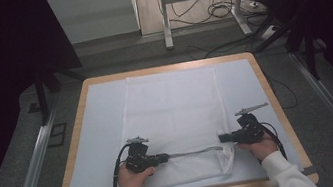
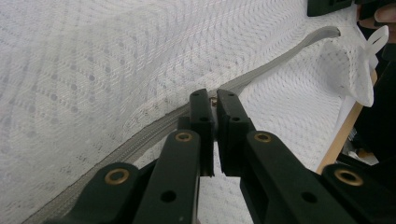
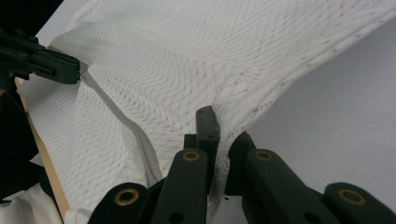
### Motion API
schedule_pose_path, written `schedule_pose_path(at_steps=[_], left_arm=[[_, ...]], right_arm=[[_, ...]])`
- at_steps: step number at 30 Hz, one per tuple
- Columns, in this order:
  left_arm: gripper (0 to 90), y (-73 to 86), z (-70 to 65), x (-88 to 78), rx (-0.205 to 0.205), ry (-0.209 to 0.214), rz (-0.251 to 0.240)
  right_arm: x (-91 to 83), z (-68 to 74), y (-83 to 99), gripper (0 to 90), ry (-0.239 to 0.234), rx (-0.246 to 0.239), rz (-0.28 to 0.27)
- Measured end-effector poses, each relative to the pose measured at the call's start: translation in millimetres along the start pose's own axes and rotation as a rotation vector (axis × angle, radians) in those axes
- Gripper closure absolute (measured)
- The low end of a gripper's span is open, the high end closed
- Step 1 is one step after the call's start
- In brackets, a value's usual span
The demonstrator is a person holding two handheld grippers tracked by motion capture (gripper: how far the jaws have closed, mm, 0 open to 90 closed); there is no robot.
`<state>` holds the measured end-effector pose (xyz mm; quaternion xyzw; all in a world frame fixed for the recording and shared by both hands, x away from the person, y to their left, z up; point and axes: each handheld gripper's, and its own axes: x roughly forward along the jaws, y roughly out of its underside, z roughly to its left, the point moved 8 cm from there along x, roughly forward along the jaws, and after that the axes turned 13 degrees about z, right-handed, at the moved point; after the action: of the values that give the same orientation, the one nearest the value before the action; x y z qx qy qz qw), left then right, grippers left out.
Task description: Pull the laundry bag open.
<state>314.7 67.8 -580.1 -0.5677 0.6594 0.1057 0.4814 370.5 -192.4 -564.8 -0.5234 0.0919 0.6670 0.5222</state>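
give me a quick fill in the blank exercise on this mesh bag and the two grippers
1. The left gripper is shut on the ____ pull of the mesh bag.
2. The right gripper pinches the bag's ____ edge, seen from above.
3. The bag lies on a pale ____ that covers the table.

Missing words: zip; right; sheet

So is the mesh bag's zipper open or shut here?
Cannot tell: the zipper runs as one grey line between the left gripper and right gripper, its teeth too small to read.
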Motion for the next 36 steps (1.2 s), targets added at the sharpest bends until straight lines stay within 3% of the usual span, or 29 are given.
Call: schedule_pose_path(at_steps=[36], left_arm=[[86.9, 13.9, 21.8, -19.4, -0.016, -0.035, -0.001]], right_arm=[[-0.5, -0.9, -0.2, 87.5, 0.006, -0.001, -0.007]])
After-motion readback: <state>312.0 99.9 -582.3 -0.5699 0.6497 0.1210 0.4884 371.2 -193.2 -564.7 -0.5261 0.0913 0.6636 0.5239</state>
